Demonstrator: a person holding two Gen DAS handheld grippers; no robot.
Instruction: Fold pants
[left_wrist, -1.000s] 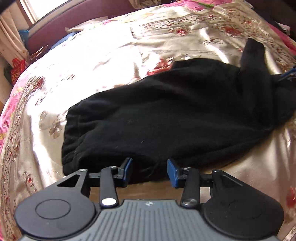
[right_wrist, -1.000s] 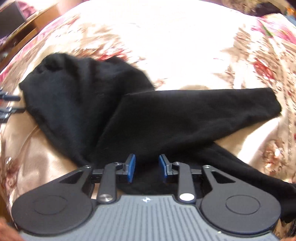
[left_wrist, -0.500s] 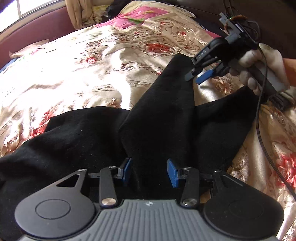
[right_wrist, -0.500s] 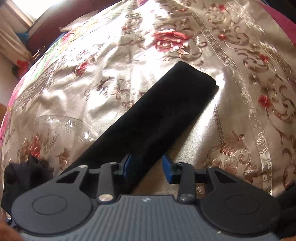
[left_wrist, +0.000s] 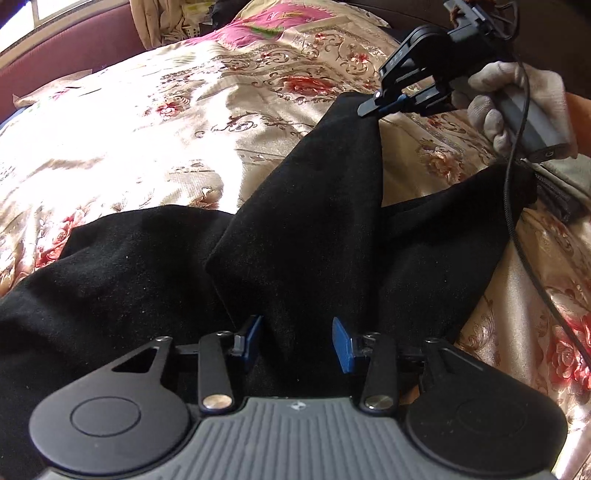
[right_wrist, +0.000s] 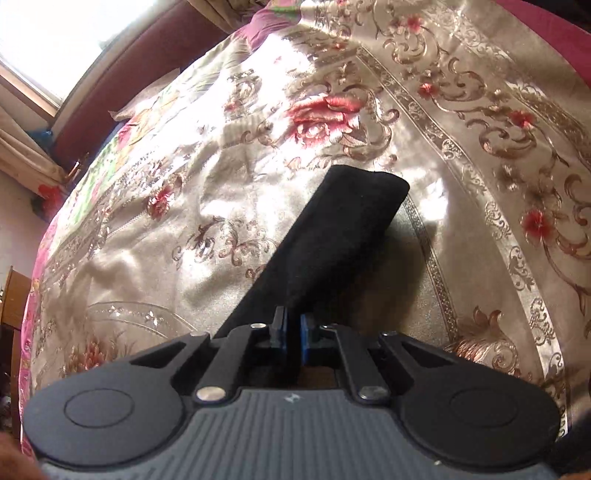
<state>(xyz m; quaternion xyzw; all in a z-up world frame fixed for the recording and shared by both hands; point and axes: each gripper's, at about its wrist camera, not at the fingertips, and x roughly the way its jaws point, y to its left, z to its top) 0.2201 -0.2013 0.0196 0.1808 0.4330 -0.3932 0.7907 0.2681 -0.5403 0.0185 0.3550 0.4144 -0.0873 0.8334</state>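
Floral bedspread (left_wrist: 155, 122) | right tool (right_wrist: 291, 334) pinching black pants (left_wrist: 314, 221) | left tool (left_wrist: 295, 341) closing, astride cloth

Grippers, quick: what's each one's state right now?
Left gripper: closing around the black fleece pants, no grip yet.
Right gripper: shut on the pants' leg.

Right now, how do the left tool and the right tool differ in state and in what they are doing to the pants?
The right tool is shut on the edge of one leg of the black pants; the left tool has a clear gap, closing slightly, with cloth between its pads but not pinched. The right one works near the leg end, the left nearer the body. Both have blue pads.
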